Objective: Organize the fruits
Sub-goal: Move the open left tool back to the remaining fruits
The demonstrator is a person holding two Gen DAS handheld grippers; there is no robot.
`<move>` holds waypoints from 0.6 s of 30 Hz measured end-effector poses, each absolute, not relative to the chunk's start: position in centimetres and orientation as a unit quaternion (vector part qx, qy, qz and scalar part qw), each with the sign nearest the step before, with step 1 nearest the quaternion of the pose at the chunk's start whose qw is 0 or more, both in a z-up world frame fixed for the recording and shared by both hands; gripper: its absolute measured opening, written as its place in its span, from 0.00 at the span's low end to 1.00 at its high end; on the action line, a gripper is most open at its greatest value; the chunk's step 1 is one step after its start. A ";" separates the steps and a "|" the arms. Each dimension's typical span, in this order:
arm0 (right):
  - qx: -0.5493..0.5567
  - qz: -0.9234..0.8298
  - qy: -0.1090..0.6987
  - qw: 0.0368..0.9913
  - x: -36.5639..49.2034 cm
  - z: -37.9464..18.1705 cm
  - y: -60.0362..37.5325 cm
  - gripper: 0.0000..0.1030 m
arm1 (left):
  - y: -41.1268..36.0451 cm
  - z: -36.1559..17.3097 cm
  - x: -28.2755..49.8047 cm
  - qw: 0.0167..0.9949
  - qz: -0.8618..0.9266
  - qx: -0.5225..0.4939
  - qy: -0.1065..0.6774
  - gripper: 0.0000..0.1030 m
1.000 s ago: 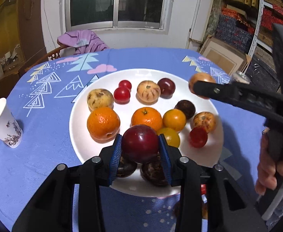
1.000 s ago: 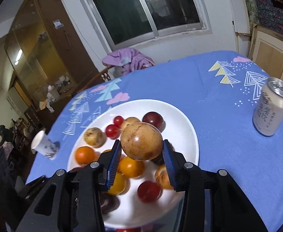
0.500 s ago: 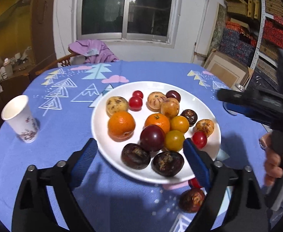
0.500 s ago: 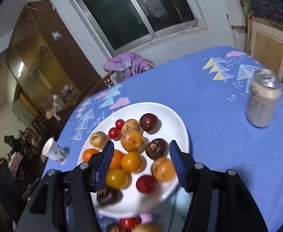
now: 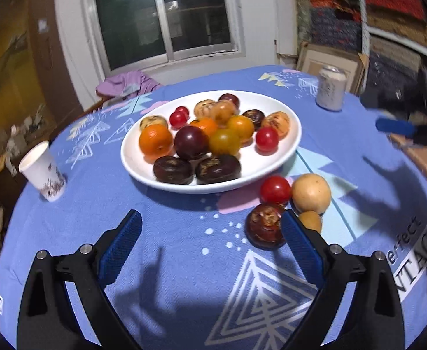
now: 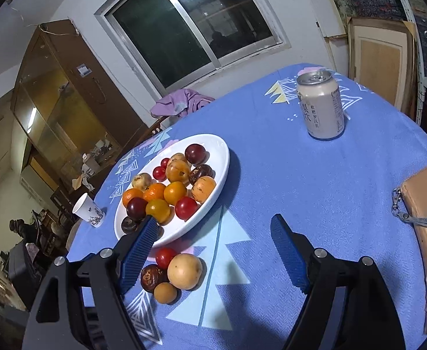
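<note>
A white plate [image 5: 289, 143] [image 6: 222, 157] on the blue tablecloth holds several fruits: oranges, red tomatoes, dark plums and brown passion fruits. On the cloth in front of it lie a red tomato [image 5: 275, 189] [image 6: 165, 257], a pale round fruit [image 5: 311, 194] [image 6: 184, 271], a dark brown fruit [image 5: 264, 229] [image 6: 150, 277] and a small orange fruit [image 5: 309, 221] [image 6: 165, 292]. My left gripper [image 5: 210, 248] is open and empty, above the cloth just left of this loose group. My right gripper [image 6: 213, 252] is open and empty, to the right of the group.
A paper cup [image 5: 43, 172] [image 6: 88, 210] stands left of the plate. A drink can [image 5: 330, 92] [image 6: 320, 105] stands at the back right. A tan pouch [image 6: 426, 224] lies at the table's right edge. A chair with purple cloth [image 5: 126, 86] stands behind the table.
Both grippers let go of their fruits onto the plate, the left a dark red plum and the right a tan fruit. Both opened wide and pulled back toward the near table edge.
</note>
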State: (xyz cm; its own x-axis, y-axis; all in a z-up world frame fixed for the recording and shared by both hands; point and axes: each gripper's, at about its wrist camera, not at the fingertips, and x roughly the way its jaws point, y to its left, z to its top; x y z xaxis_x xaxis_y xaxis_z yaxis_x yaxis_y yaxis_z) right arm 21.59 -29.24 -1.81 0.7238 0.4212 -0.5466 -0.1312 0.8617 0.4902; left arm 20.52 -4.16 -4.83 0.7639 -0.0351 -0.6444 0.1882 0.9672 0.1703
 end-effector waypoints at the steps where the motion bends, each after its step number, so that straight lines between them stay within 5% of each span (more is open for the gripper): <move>1: 0.214 0.155 0.335 0.905 21.5 -1.6 -29.3 0.79 | -4.6 -5.0 20.7 0.931 -0.060 0.122 0.338 0.91; 18: 0.208 0.168 0.338 0.902 21.4 -1.5 -28.7 0.79 | -4.8 -6.5 24.2 0.908 -0.075 0.083 0.404 0.96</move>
